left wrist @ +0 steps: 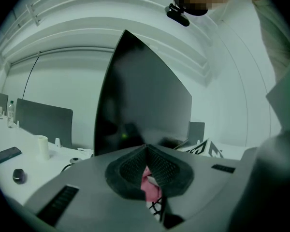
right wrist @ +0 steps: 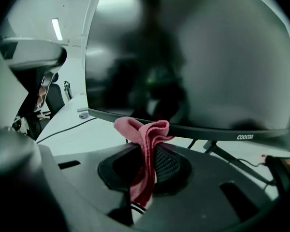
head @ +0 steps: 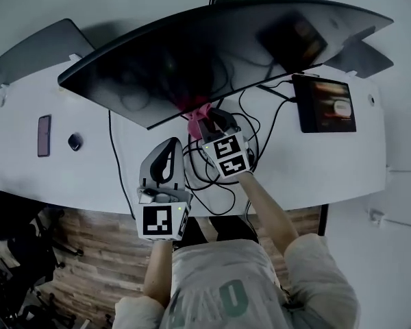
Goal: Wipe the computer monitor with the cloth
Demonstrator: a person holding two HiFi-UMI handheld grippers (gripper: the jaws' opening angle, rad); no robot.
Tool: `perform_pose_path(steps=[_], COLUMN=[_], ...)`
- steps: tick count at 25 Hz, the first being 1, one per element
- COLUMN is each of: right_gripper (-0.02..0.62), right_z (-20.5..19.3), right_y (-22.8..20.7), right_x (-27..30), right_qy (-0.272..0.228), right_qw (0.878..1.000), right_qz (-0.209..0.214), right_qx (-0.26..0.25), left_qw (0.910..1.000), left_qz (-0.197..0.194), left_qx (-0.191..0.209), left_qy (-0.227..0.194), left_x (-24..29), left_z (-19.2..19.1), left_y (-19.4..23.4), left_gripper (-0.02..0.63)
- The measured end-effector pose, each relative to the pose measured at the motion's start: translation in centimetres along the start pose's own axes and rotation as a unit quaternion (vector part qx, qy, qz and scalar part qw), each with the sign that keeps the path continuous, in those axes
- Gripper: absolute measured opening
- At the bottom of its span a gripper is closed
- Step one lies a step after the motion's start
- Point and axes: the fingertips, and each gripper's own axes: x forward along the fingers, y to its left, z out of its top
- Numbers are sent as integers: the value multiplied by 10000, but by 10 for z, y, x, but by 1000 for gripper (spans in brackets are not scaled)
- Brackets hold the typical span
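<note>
From where I stand, everything turns on the right gripper (head: 208, 122) and the screen just ahead of it. The computer monitor (head: 212, 53) stretches side to side across the white desk (head: 89, 170), its long axis running left to right in front of the person and its face bowed in a shallow curve. The right gripper points at the lower edge near the middle of that span, so the glass lies forward and upward from its jaws. Those jaws are clamped on the cloth (head: 197, 110), a pink rag bunched into a soft folded knob above the pads, with a tail hanging down between them. In the right gripper view the knob sits right at the thin bottom bezel, though I cannot tell whether it actually touches. The left gripper (head: 170, 146) hangs further back toward the person and off to the left, its jaws pressed together at the tips with nothing clearly pinched. A sliver of pink shows through the slit behind them, which I take to be the rag seen beyond. The right side is plainly nearer, and I judge it the one to lift the rag onto the glass and sweep along the long axis. The screen is dark and glossy, throwing back dim reflections of the room, and a tangle of cables (head: 212, 177) lies under its stand.
</note>
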Motion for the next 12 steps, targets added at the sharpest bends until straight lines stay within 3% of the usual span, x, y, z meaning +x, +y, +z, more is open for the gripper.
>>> perform_pose_path(steps=[6,12], right_gripper=[51,52], right_z=[0,-9], right_y=[-8,-38], right_x=[-2,-12], right_qy=[75,55], right_qw=[9998,9999], right_qz=[-110,-13], right_qx=[-177,-143], left_qw=[9991,10000], left_qz=[-416,-72], left_qx=[30,-11], left_qy=[-53,-27], left_x=[21,45], left_z=[5,6], left_y=[-23,-41], left_gripper=[14,14])
